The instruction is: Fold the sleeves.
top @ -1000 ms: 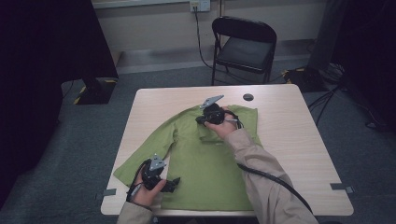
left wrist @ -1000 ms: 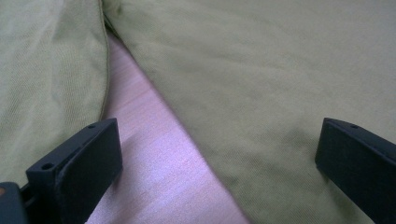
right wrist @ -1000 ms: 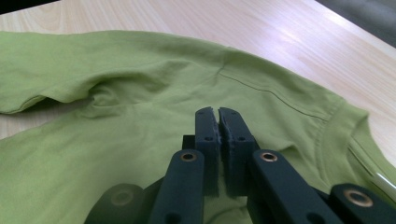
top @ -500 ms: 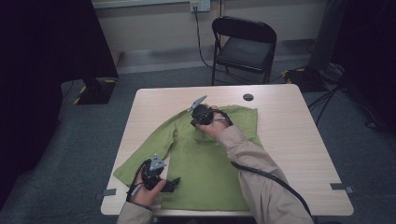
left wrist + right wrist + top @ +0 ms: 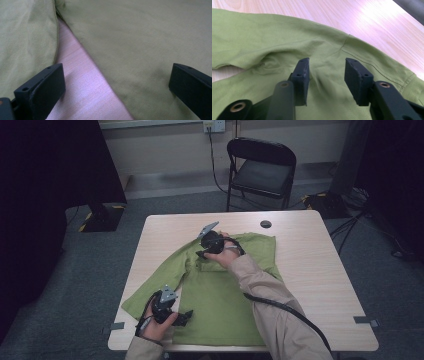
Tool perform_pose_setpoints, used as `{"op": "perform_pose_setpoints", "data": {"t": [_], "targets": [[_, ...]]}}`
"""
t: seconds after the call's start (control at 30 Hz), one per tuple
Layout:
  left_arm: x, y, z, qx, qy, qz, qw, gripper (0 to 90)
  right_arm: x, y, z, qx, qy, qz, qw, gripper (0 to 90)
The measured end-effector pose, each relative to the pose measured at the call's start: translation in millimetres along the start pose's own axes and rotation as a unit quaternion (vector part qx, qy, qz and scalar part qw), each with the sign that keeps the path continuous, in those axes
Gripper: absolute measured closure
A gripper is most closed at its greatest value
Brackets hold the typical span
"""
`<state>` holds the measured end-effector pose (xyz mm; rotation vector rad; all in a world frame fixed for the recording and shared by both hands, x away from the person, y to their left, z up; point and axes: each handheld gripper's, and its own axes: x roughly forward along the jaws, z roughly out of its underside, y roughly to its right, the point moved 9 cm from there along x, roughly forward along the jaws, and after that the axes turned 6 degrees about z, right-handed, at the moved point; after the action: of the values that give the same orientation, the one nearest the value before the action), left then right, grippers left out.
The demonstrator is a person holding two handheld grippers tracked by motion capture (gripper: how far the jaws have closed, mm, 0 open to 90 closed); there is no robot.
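Note:
A green long-sleeved shirt (image 5: pixel 225 290) lies spread on the light wooden table (image 5: pixel 320 270). My right gripper (image 5: pixel 202 253) hovers low over its upper left shoulder area, jaws open. In the right gripper view, the gripper (image 5: pixel 327 75) has bunched green cloth (image 5: pixel 262 45) and a shoulder seam (image 5: pixel 372 62) just past its tips. My left gripper (image 5: pixel 184 316) rests near the table's front edge, by the gap between sleeve and body. In the left gripper view, the gripper (image 5: pixel 116 87) is wide open over a strip of bare table (image 5: pixel 85 85), with sleeve (image 5: pixel 25 37) on one side and body (image 5: pixel 140 37) on the other.
A black folding chair (image 5: pixel 262 167) stands behind the table. A small dark round hole (image 5: pixel 266 224) sits near the table's far edge. Grey tape marks (image 5: pixel 365 320) are on the front corners. Cables (image 5: pixel 350 200) lie on the floor at the right.
My right gripper has slid a little to the left along the shirt's upper part. The left gripper has stayed in place.

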<state>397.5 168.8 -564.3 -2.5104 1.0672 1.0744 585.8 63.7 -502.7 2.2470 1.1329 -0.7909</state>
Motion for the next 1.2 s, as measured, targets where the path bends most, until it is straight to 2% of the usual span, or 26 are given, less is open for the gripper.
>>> {"op": "perform_pose_setpoints", "data": {"t": [0.1, 0.23, 0.5, 0.8, 0.9, 1.2], "targets": [[0.0, 0.0, 0.0, 0.0, 0.0, 0.0, 1.0, 0.0, -0.6, 1.3, 1.6, 0.009, -0.003, 0.002, 1.0, 34.2], [0.0, 0.0, 0.0, 0.0, 0.0, 0.0, 1.0, 0.0, -2.9, 4.2, 4.6, 0.023, -0.001, 0.006, 0.9997, 18.6], [0.0, 0.1, -0.1, 0.0, 0.001, 0.0, 1.0, 0.0, -11.9, 11.6, 15.2, 0.043, 0.001, 0.016, 0.999, 3.9], [0.0, -0.1, 0.0, 0.0, 0.0, 0.0, 1.0, 0.0, -30.3, 16.8, 29.4, 0.046, -0.005, 0.008, 0.9989, 2.0], [0.0, 0.1, -0.1, 0.0, 0.001, 0.0, 1.0, 0.0, -34.6, 15.5, 35.1, 0.042, -0.015, 0.005, 0.999, 2.4], [-0.1, 0.1, 0.0, -0.001, 0.0, 0.0, 1.0, 0.0, -46.4, 12.4, 46.9, 0.037, -0.022, 0.005, 0.9991, 2.7]]}}
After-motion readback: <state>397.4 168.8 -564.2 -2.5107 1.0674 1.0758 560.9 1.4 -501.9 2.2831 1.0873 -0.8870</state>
